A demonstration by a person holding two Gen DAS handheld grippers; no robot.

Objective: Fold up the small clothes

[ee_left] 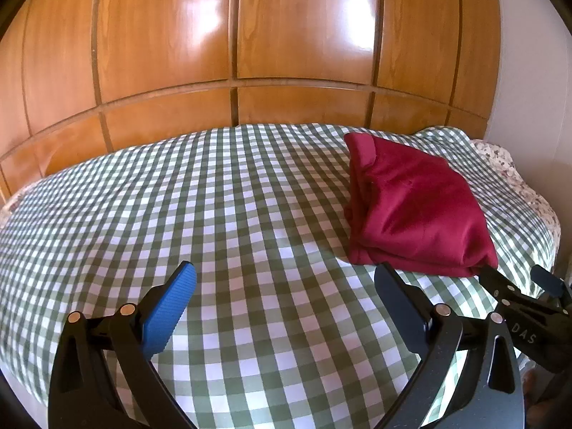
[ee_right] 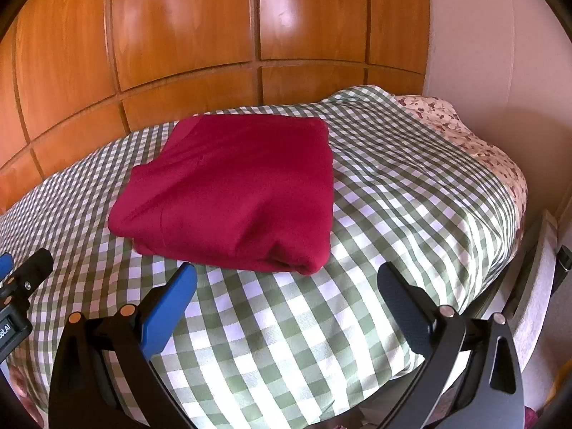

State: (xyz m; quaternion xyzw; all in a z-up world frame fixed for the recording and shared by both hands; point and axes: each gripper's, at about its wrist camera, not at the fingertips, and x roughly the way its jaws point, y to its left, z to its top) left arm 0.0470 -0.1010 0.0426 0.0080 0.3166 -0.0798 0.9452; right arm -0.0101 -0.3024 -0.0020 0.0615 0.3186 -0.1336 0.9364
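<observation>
A dark red garment (ee_left: 414,207) lies folded into a thick rectangle on the green-and-white checked bed cover (ee_left: 214,214). In the right wrist view the garment (ee_right: 232,193) sits just ahead of my right gripper (ee_right: 286,279), which is open and empty above the cover. My left gripper (ee_left: 284,279) is open and empty too, to the left of the garment and a little short of it. The right gripper also shows at the right edge of the left wrist view (ee_left: 514,279), near the garment's front corner. The left gripper shows at the left edge of the right wrist view (ee_right: 21,264).
A wooden panelled wall (ee_left: 250,53) runs behind the bed. A floral sheet (ee_right: 482,143) shows at the bed's far right corner, next to a white wall (ee_right: 482,53). The bed's right edge drops off beside a pale ledge (ee_right: 536,286).
</observation>
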